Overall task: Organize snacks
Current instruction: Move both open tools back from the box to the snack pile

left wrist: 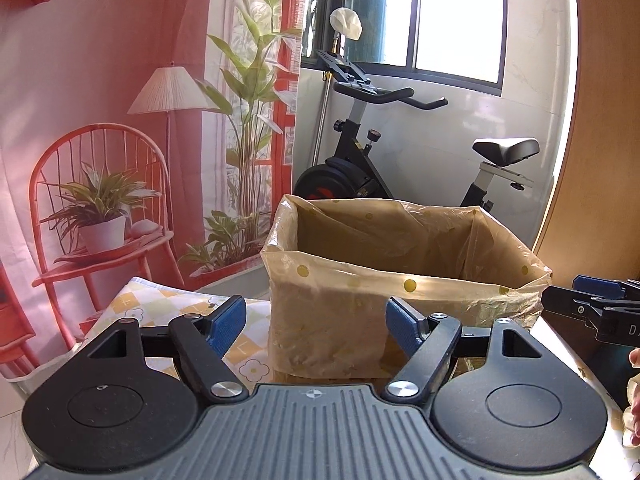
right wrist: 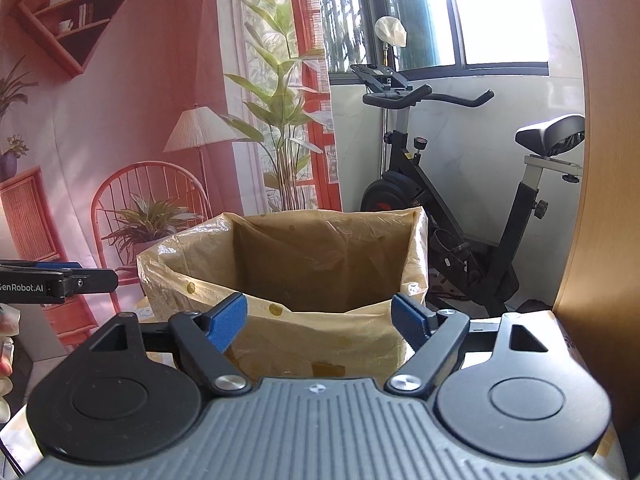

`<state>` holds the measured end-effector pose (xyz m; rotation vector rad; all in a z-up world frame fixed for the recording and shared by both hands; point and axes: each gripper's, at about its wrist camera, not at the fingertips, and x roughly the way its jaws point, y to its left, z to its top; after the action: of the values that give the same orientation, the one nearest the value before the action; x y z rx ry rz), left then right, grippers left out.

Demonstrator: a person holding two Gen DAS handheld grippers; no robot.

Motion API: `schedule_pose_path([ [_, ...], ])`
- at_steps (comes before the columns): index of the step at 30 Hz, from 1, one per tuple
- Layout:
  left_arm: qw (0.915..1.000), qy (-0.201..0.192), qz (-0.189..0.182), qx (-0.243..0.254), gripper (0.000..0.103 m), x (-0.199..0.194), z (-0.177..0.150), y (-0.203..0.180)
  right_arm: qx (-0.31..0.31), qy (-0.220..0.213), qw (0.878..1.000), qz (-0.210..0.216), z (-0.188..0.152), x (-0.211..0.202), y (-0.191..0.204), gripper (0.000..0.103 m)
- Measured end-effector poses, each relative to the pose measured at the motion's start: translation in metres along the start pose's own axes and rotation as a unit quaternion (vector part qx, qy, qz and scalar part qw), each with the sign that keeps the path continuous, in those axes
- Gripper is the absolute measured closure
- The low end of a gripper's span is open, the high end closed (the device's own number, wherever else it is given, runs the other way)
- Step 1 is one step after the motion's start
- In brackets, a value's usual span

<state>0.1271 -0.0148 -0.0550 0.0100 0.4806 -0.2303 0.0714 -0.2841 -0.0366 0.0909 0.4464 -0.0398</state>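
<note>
Checked tablecloth (left wrist: pixel 160 308) beside lined box (left wrist: pixel 400 280), left view only.

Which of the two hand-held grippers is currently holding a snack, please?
Neither: the left hand-held gripper and right hand-held gripper both stand open and empty before the bag-lined box.

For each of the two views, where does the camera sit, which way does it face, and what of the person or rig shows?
Left wrist: sits behind the open left tongs, facing the lined box; the right tongs show at the right edge.
Right wrist: sits behind the open right tongs, facing the same lined box; the left tongs show at the left edge.
Shared: the box, exercise bike and printed backdrop.
</note>
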Motion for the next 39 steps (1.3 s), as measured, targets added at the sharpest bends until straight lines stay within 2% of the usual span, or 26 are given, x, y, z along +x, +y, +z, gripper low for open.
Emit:
schedule_pose_path([
  [8,0.9999,0.004,0.010,-0.011,0.024,-0.024,-0.032,0.014,0.011,-0.002,1.000,0.010,-0.029,-0.022,0.005,0.019],
  [18,0.9992,0.030,0.001,-0.025,0.024,-0.034,-0.075,0.022,-0.022,0.018,0.999,0.019,-0.076,-0.033,0.023,0.019],
  [25,0.9969,0.071,-0.026,-0.021,0.024,-0.025,-0.112,0.018,-0.032,0.059,0.997,0.028,-0.116,-0.031,0.037,0.020],
  [29,0.9945,0.099,-0.021,-0.028,0.024,-0.006,-0.130,0.015,-0.038,0.084,0.995,0.025,-0.136,-0.027,0.043,0.020],
  [35,0.9902,0.128,-0.028,-0.048,0.023,0.025,-0.151,0.005,-0.041,0.097,0.994,0.017,-0.148,-0.022,0.045,0.020],
  [39,0.9876,0.145,-0.036,-0.049,0.020,0.029,-0.166,0.004,-0.042,0.103,0.994,0.016,-0.155,-0.024,0.045,0.020],
])
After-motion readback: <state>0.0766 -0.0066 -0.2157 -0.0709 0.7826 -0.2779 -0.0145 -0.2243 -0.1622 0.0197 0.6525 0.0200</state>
